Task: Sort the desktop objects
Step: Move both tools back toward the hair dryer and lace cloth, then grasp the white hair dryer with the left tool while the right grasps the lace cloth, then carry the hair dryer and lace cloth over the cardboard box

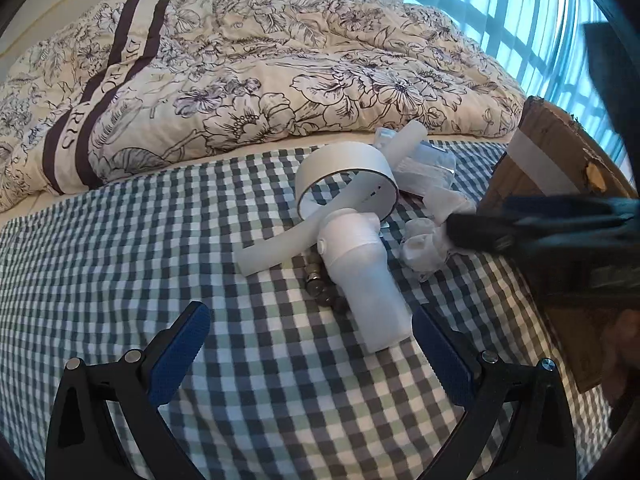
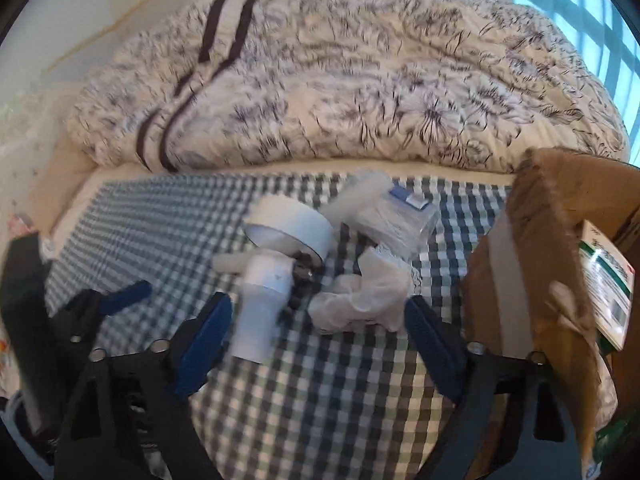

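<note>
A heap of objects lies on the checkered cloth (image 1: 280, 380). It holds a white tape roll (image 1: 346, 176), a white plastic pipe fitting (image 1: 360, 268), a curved white strip (image 1: 276, 246), small dark metal pieces (image 1: 320, 286), a crumpled white glove-like wad (image 1: 422, 250) and a clear plastic packet (image 1: 424, 164). My left gripper (image 1: 310, 312) is open just short of the fitting. My right gripper (image 2: 320, 303) is open, and the white wad (image 2: 360, 300) sits at its fingertips with the pads apart from it. The fitting (image 2: 262, 304) lies beside its left finger.
An open cardboard box (image 2: 532, 240) stands at the right and holds a green and white packet (image 2: 608, 288). A floral quilt (image 1: 260, 68) is bunched along the far side of the cloth. A window with a blue curtain (image 1: 520, 20) is at the far right.
</note>
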A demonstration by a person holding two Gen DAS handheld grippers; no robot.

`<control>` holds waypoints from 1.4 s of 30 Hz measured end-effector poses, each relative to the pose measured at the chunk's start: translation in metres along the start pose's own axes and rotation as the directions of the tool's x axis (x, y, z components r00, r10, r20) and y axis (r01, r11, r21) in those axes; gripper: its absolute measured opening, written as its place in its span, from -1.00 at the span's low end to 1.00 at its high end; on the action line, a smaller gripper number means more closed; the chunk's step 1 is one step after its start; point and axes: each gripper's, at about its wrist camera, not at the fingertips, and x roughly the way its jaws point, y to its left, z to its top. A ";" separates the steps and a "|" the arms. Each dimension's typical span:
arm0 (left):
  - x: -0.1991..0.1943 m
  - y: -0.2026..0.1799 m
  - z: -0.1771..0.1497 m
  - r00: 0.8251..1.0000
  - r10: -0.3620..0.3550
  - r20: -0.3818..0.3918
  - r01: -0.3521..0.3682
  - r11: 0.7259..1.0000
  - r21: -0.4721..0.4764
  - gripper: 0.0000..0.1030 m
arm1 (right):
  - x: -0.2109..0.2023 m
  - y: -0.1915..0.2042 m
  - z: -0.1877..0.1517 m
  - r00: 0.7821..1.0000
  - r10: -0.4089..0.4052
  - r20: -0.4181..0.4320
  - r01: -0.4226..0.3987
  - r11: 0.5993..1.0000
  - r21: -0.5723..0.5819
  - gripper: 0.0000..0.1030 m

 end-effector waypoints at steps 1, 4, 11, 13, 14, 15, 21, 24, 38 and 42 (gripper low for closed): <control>0.002 -0.001 0.001 1.000 -0.005 0.001 0.005 1.000 -0.003 1.00 | 0.009 -0.002 0.000 1.000 -0.018 -0.024 0.018 1.000 0.001 0.65; 0.009 -0.005 0.002 1.000 -0.017 -0.001 0.017 1.000 -0.008 1.00 | 0.029 -0.009 0.000 0.996 -0.053 -0.065 0.054 0.999 0.008 0.57; 0.024 -0.018 0.002 0.999 -0.042 -0.015 0.042 0.999 -0.019 0.99 | 0.062 -0.019 -0.004 0.985 -0.105 -0.135 0.105 0.994 -0.007 0.36; 0.030 -0.020 0.001 0.999 -0.043 -0.024 0.043 0.999 -0.022 0.96 | 0.068 -0.023 -0.005 0.984 -0.097 -0.148 0.099 0.995 0.002 0.27; 0.033 -0.021 0.001 0.999 -0.047 -0.028 0.047 0.999 -0.022 0.89 | 0.071 -0.026 -0.006 0.984 -0.090 -0.152 0.093 0.996 0.011 0.23; 0.038 -0.020 0.000 0.998 -0.051 -0.036 0.050 0.998 -0.025 0.75 | 0.073 -0.028 -0.007 0.984 -0.084 -0.155 0.088 0.996 0.015 0.20; 0.053 -0.014 -0.005 0.997 -0.014 -0.077 0.011 0.999 -0.041 0.07 | 0.078 -0.029 -0.008 0.982 -0.094 -0.165 0.094 0.996 -0.010 0.01; 0.053 -0.010 -0.004 0.997 -0.020 -0.075 0.017 0.999 -0.046 -0.28 | 0.081 -0.030 -0.005 0.980 -0.095 -0.174 0.096 0.995 -0.003 -0.15; 0.027 0.001 0.001 0.998 -0.045 -0.049 0.042 0.997 -0.062 -0.37 | 0.067 -0.025 -0.007 0.989 -0.037 -0.143 0.039 0.999 0.015 -0.74; 0.016 0.008 0.003 0.999 -0.040 -0.030 0.038 0.997 -0.071 -0.37 | 0.058 -0.019 -0.014 0.991 -0.007 -0.130 0.009 1.000 0.012 -0.76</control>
